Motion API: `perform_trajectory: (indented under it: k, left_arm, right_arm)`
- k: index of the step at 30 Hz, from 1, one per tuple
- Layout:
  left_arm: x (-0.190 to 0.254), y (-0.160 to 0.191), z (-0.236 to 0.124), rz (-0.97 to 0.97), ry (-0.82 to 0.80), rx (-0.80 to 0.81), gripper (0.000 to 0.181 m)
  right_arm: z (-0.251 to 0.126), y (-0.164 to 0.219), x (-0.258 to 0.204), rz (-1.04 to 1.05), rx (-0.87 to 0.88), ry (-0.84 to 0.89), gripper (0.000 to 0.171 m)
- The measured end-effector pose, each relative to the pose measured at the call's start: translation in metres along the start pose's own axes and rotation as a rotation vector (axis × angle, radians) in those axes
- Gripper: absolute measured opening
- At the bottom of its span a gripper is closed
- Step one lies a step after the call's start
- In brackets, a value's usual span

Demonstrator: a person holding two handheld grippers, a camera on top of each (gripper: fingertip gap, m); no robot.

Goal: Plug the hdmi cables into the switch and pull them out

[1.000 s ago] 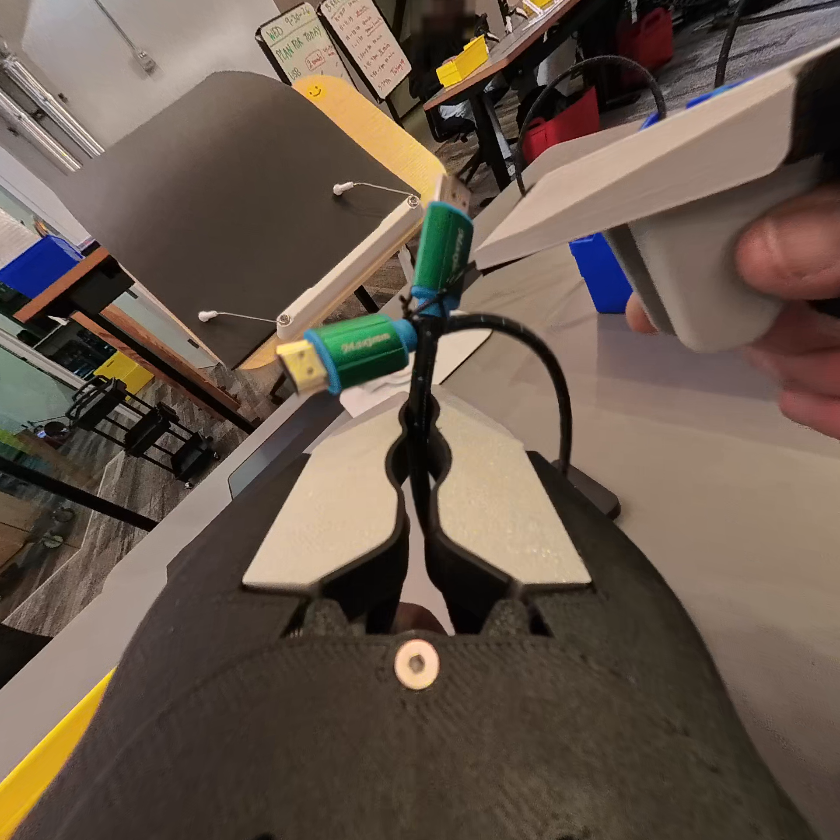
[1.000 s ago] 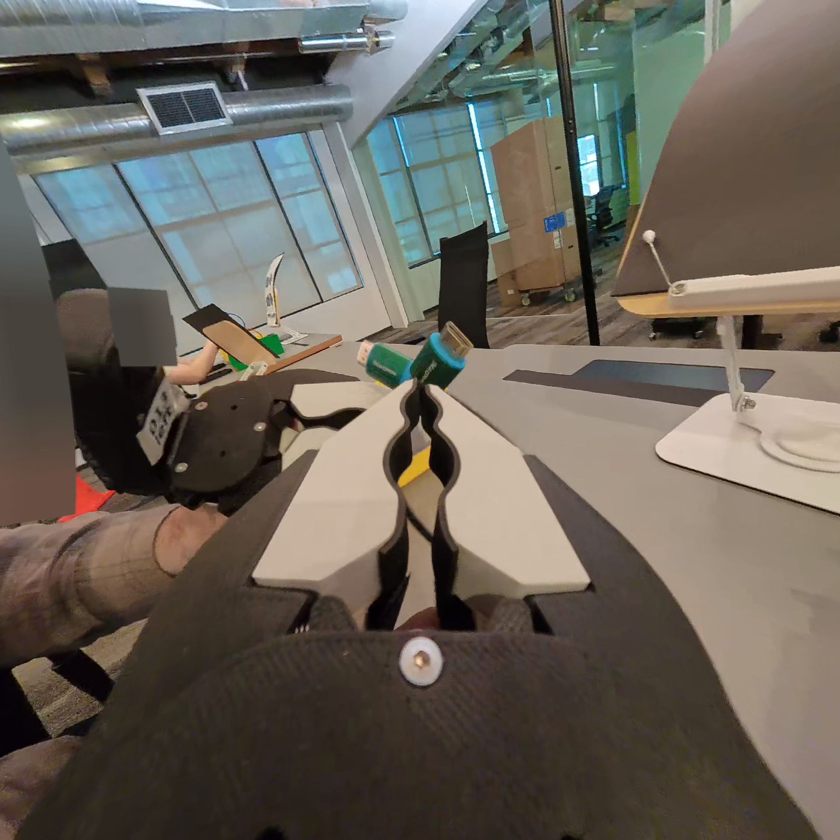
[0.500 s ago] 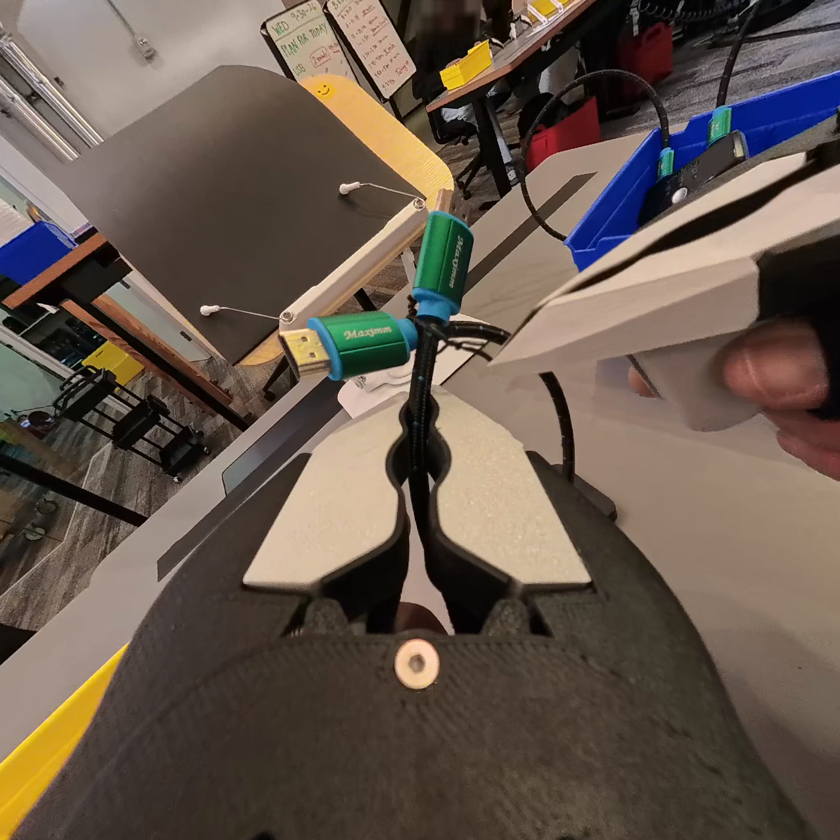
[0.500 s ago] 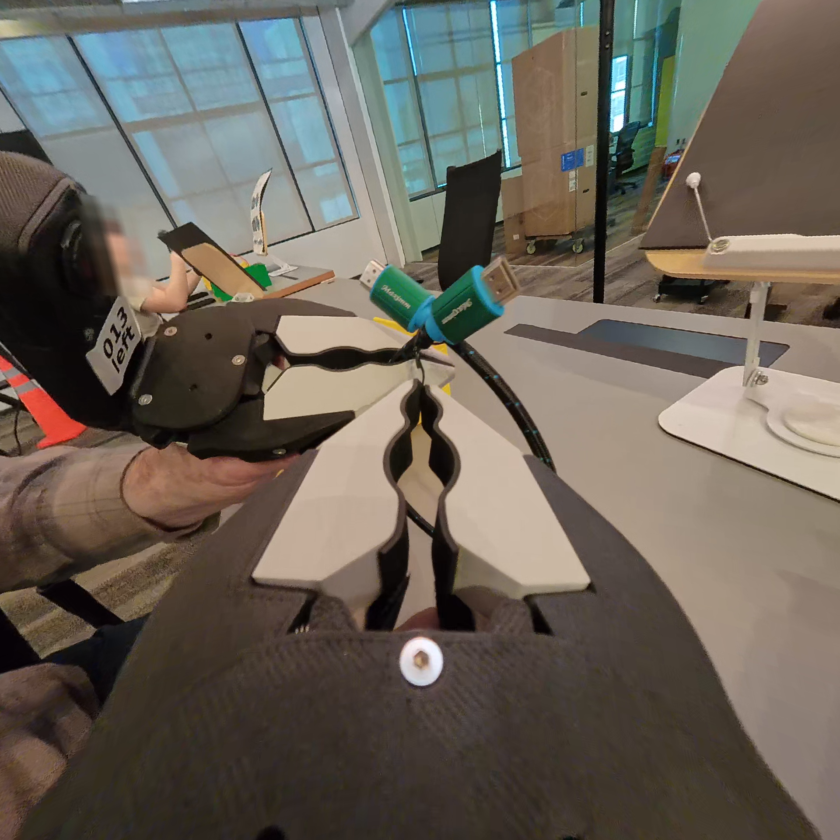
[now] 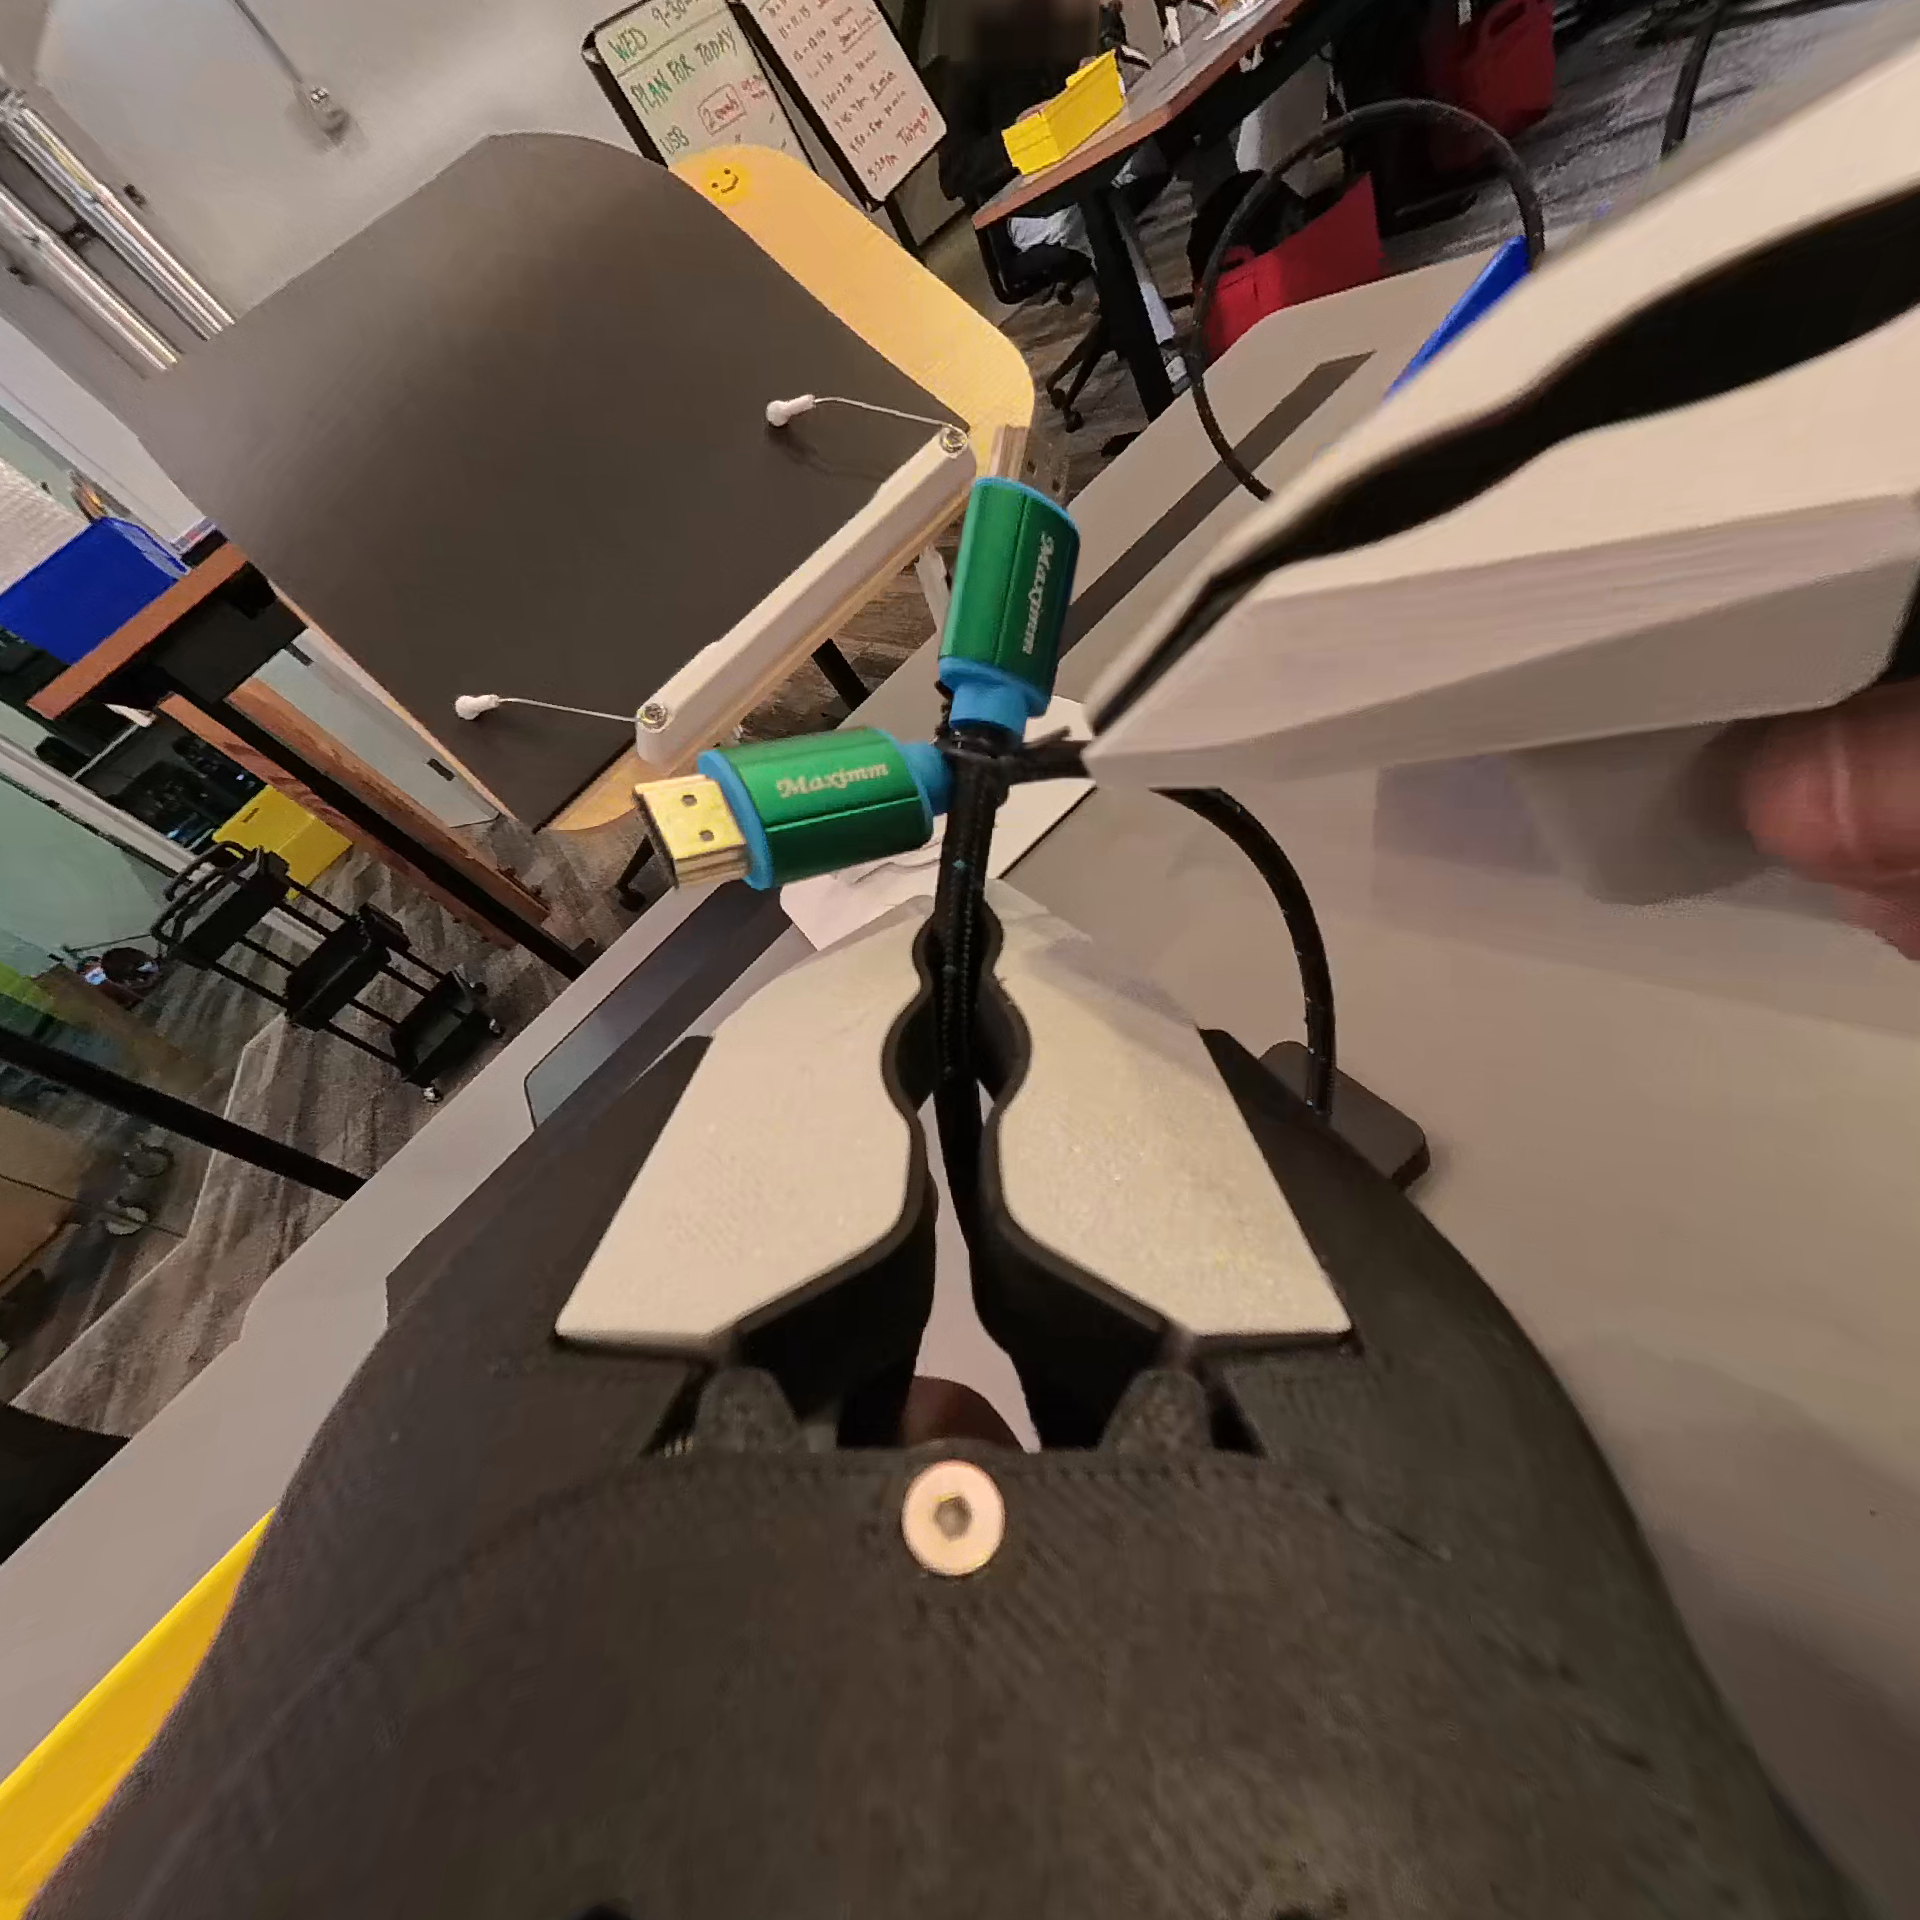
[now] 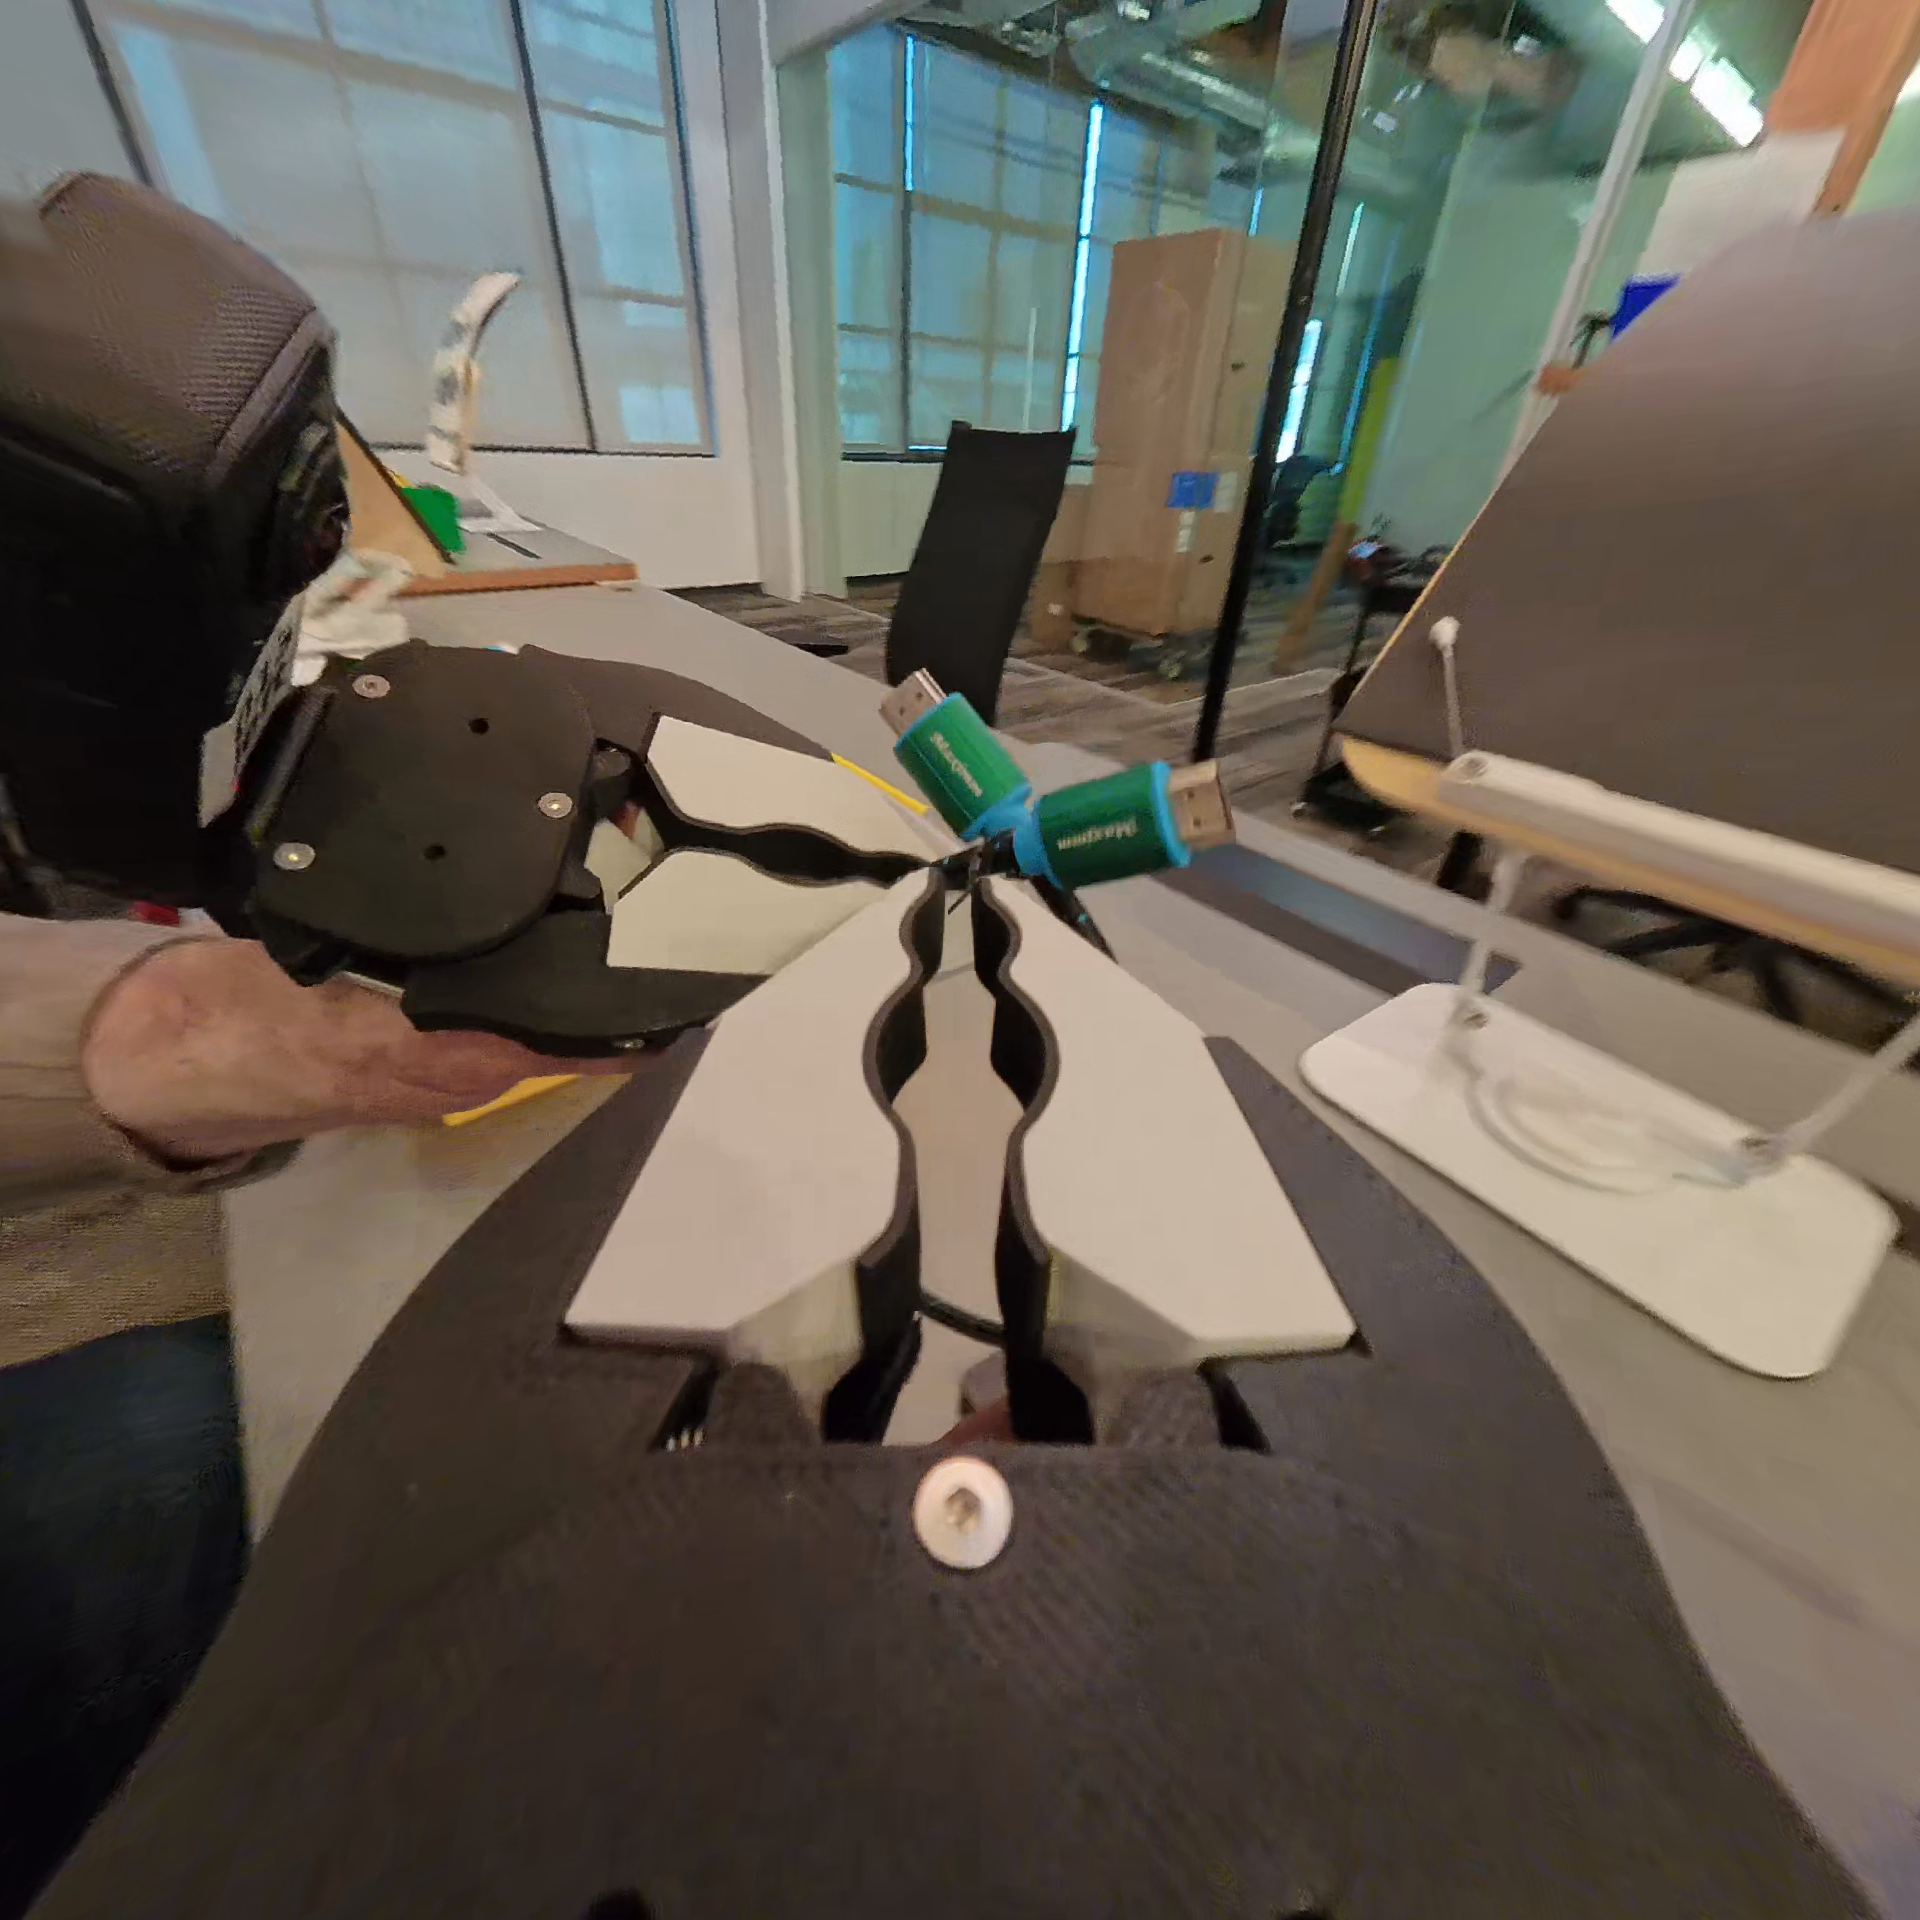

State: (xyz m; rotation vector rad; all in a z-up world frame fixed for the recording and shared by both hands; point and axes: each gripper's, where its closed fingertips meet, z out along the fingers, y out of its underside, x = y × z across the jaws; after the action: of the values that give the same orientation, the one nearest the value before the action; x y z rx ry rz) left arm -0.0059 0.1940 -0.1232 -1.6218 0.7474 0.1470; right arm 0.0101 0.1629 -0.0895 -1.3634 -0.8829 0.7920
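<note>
so left gripper (image 5: 961,997) fingers pinch the braided hdmi cable (image 5: 958,935) (green plugs up), right gripper (image 6: 961,899) fingers narrow w/ nothing between.

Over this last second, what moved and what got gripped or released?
The right gripper swung in from the side and brought its tips up to the cable tie where the two green HDMI plugs meet; whether it pinches anything cannot be told. Unchanged: the left gripper stays shut on the black braided cable, plugs in the air, not plugged in.
</note>
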Motion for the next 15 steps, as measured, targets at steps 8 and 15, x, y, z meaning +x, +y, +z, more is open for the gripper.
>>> perform_trajectory:
  k: [8, 15]
  left_arm:
    - [0.004, 0.000, 0.001, 0.010, 0.005, 0.003, 0.000]
    - [0.007, 0.000, 0.001, 0.014, 0.037, -0.002, 0.000]
  right_arm:
    - [-0.002, 0.002, 0.008, -0.039, 0.001, 0.041, 0.003]
    - [-0.006, -0.001, 0.011, -0.204, 0.010, 0.060, 0.001]
